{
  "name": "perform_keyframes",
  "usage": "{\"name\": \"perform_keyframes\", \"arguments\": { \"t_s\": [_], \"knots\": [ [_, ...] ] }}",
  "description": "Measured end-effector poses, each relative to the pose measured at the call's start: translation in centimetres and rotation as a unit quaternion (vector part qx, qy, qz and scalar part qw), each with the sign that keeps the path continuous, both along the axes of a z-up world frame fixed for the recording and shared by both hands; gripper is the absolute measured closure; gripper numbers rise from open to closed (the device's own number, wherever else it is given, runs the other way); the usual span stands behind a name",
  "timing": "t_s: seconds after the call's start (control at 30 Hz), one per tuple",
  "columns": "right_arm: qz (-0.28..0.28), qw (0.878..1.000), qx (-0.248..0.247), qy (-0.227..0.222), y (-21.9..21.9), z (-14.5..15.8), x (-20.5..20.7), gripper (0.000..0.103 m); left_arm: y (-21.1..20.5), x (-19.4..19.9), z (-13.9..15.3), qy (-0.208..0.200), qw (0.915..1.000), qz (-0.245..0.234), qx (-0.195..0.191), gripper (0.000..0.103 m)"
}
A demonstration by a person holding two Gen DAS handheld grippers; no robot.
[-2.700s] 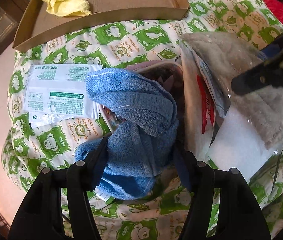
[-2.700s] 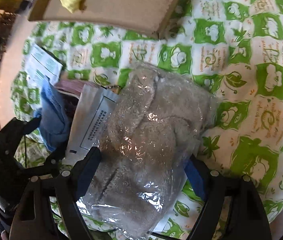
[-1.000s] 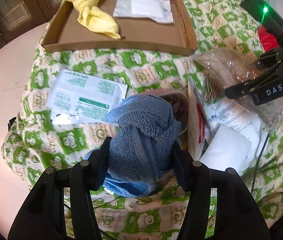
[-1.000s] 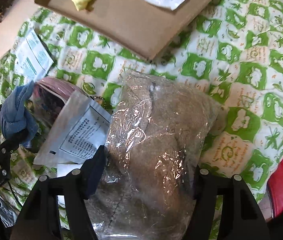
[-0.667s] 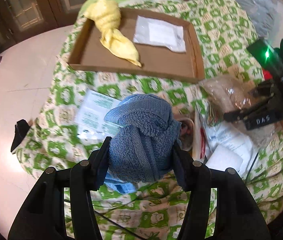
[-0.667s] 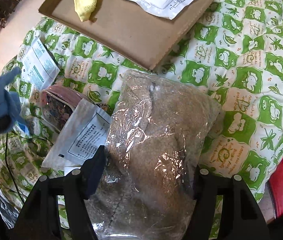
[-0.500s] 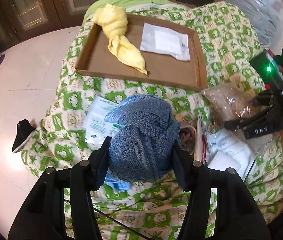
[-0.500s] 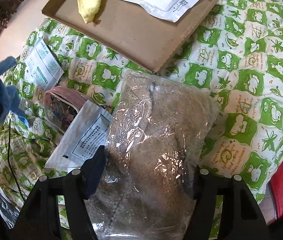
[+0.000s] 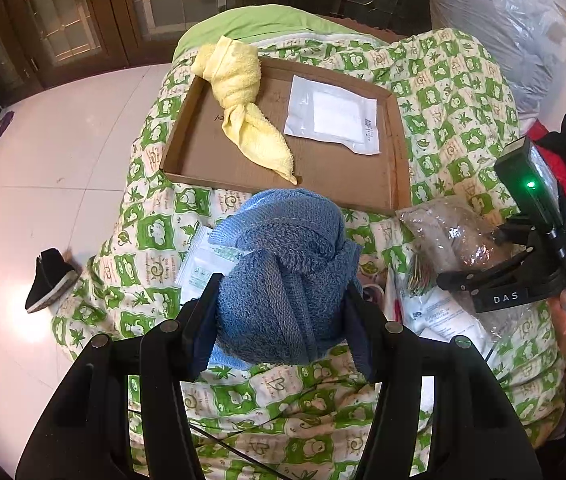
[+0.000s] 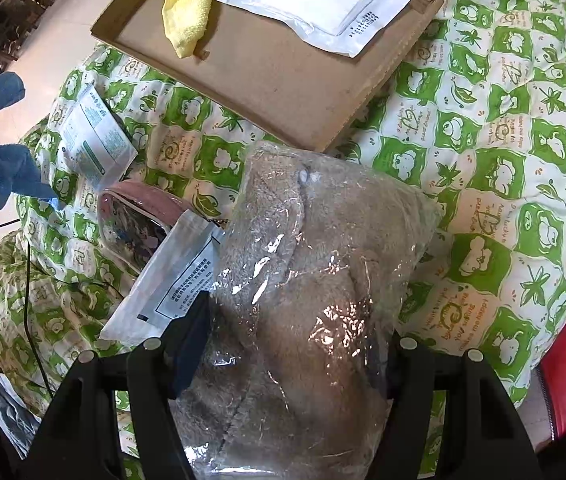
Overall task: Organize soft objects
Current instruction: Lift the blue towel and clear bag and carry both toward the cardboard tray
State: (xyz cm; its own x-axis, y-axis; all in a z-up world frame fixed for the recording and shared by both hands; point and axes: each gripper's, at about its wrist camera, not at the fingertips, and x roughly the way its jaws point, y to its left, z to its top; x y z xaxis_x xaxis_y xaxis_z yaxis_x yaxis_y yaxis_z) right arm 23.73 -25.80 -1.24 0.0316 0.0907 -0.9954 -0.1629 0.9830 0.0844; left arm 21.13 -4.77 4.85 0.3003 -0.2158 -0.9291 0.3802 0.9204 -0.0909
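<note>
While the left claw (image 9: 281, 312) pinches the knotted blue towel (image 9: 287, 264) above the quilt, the cardboard tray (image 9: 397, 184) lies ahead, its near rim just past the towel. Tray's long axis runs crosswise; yellow towel (image 9: 243, 108) & white packet (image 9: 333, 120) already inside. Right claw (image 10: 295, 344) clamps the bagged brown plush (image 10: 323, 264), w/ the tray's corner just beyond it. Left looks nearer the tray's free middle.

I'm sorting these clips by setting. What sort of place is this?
Probably a room in a home: a green-and-white quilt covers what looks like a bed or sofa, a glossy tiled floor lies around it, and dark wooden glass-paned doors stand behind.
</note>
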Motion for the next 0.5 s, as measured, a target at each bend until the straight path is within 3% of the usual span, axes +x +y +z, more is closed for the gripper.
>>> {"name": "perform_keyframes", "arguments": {
  "t_s": [0.5],
  "knots": [
    [0.012, 1.000, 0.019, -0.017, 0.2, 1.4, 0.7, 0.036, 1.1, 2.4, 1.9, 0.003, 0.9996, 0.027, 0.004, 0.048]
  ]
}}
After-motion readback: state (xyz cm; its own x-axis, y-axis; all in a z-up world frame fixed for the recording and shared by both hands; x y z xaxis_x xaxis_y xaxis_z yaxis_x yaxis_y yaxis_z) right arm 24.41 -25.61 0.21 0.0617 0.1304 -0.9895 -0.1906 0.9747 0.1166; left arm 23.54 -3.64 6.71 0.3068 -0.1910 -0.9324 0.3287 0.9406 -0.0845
